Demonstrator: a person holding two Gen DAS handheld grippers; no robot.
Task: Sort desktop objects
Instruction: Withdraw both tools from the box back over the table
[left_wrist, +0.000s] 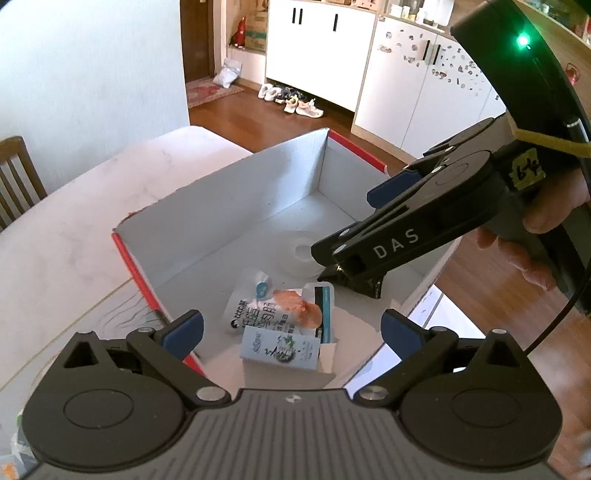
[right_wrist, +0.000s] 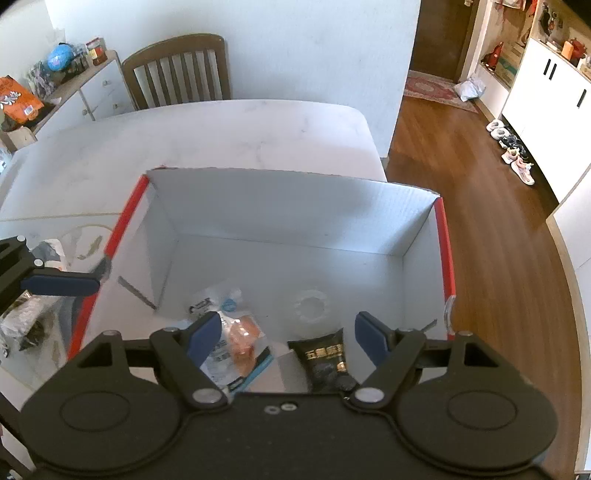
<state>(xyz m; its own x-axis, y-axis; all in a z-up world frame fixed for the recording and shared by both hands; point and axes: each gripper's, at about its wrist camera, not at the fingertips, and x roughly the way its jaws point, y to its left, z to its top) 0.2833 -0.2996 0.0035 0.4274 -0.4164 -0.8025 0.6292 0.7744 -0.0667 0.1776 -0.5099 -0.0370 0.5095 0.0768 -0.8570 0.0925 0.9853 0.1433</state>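
Note:
A white cardboard box (left_wrist: 240, 206) (right_wrist: 288, 214) with red edges stands on the pale table. On its floor lie a white snack packet with an orange picture (left_wrist: 280, 306) (right_wrist: 240, 332), a light blue packet (left_wrist: 280, 347), a clear tape roll (left_wrist: 299, 251) (right_wrist: 310, 306) and a black packet (right_wrist: 325, 362). My left gripper (left_wrist: 291, 330) hangs open above the packets at the box's near end, holding nothing. My right gripper (right_wrist: 288, 334) is open too, above the black packet without touching it. In the left wrist view it (left_wrist: 388, 229) reaches in from the right, held by a hand.
Crumpled wrappers and bags (right_wrist: 29, 321) lie on the table (right_wrist: 221, 129) left of the box. A wooden chair (right_wrist: 177, 70) stands at the far side. The table's right edge drops to a wood floor (right_wrist: 480, 221) with white cabinets behind.

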